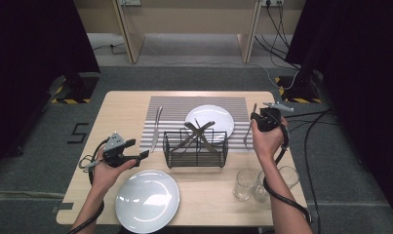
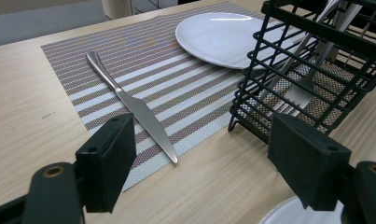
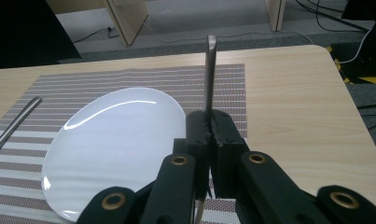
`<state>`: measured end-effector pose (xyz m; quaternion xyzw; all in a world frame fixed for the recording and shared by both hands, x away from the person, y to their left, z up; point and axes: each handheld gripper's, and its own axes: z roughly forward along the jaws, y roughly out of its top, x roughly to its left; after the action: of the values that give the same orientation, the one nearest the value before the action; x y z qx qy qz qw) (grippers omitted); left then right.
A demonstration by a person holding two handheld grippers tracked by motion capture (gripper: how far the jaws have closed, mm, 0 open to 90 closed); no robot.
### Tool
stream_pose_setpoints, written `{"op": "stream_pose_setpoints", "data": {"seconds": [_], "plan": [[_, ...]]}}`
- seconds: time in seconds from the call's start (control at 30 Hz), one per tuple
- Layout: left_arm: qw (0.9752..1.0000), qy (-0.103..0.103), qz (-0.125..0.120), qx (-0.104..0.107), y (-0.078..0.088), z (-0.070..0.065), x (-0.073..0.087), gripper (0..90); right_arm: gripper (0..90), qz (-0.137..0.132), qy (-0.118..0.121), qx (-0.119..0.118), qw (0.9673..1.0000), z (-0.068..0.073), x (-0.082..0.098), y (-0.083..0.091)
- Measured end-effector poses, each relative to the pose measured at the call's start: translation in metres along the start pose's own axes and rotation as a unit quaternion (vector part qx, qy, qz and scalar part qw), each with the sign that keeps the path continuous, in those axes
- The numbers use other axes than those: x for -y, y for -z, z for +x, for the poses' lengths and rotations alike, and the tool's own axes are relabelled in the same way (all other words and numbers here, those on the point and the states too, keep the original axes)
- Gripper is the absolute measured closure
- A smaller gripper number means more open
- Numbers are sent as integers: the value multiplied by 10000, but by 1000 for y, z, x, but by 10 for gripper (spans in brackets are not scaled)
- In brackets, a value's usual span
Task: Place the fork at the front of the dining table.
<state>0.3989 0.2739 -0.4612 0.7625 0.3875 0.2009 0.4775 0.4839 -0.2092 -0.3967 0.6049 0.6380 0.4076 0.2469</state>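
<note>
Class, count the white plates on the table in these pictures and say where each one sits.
2. One plate lies on the striped placemat, behind the wire cutlery basket. The other plate sits on bare table near the front edge, by the left gripper.

The fork (image 3: 210, 74) and knife (image 2: 132, 106) are polished metal, the plate (image 3: 115, 140) glossy white, probably ceramic, the placemat (image 2: 185, 88) woven, the table (image 2: 27, 121) matt pale wood.

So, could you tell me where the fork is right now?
In the high view, the fork is clamped in the right gripper, at the striped placemat's right edge, beside the far plate.
</note>
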Motion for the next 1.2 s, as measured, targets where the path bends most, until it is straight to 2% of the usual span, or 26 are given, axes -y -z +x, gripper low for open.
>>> {"op": "stream_pose_setpoints", "data": {"seconds": [1.2], "plan": [[10000,12,4,-15,0,1,1,233,872,132,-74,39,9999,-3,4,-3]]}}
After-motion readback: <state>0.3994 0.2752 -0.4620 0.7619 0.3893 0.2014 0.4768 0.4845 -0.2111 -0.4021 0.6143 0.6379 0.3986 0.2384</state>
